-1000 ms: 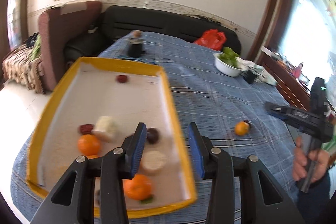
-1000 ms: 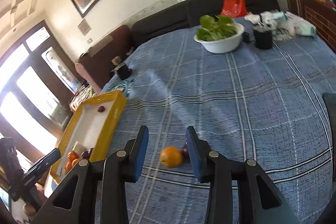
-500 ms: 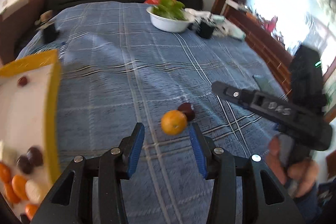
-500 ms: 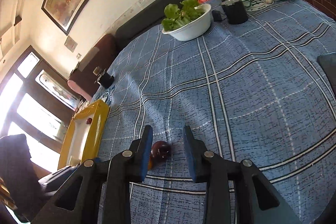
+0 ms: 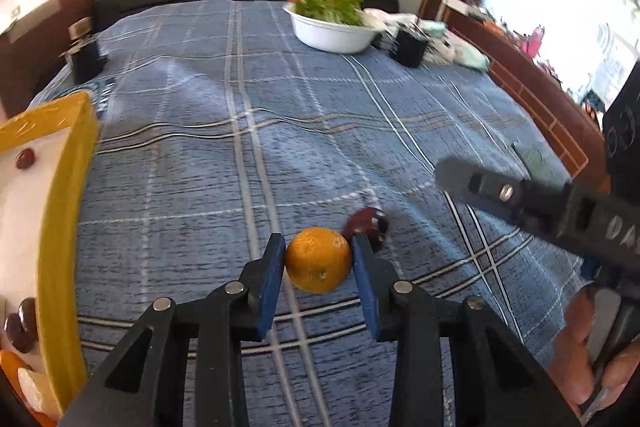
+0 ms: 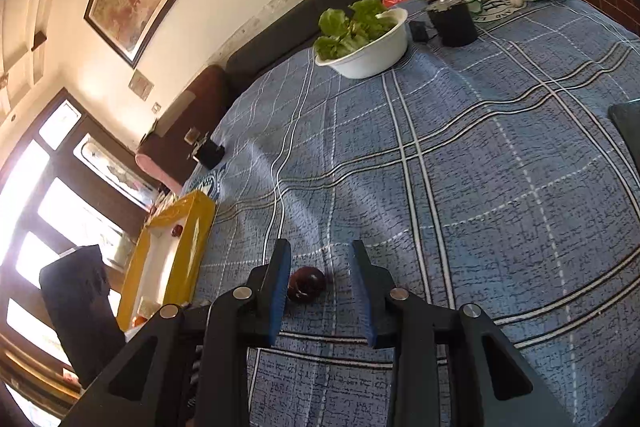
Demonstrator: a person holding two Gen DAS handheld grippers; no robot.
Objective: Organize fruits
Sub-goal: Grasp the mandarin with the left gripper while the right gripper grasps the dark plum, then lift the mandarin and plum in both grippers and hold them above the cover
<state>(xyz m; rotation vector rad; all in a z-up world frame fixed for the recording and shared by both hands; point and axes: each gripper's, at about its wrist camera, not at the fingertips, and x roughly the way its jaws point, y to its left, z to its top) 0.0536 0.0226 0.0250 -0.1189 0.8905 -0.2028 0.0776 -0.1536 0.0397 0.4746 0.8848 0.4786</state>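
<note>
An orange (image 5: 319, 259) lies on the blue plaid cloth between the fingers of my left gripper (image 5: 318, 263), whose blue pads touch both its sides. A dark red plum (image 5: 366, 223) lies just behind it to the right. In the right wrist view the plum (image 6: 306, 283) sits between the open fingers of my right gripper (image 6: 322, 283), close to the left pad. The yellow tray (image 5: 60, 227) at the left holds several fruits. It also shows in the right wrist view (image 6: 172, 259).
A white bowl of lettuce (image 5: 332, 27) and a black cup (image 5: 410, 47) stand at the far side of the table. Another black cup (image 5: 86, 57) is at the far left. The right gripper's body (image 5: 560, 211) reaches in from the right.
My left gripper swung from over the tray to the orange and closed around it. My right gripper moved forward until the plum sat between its fingers.
</note>
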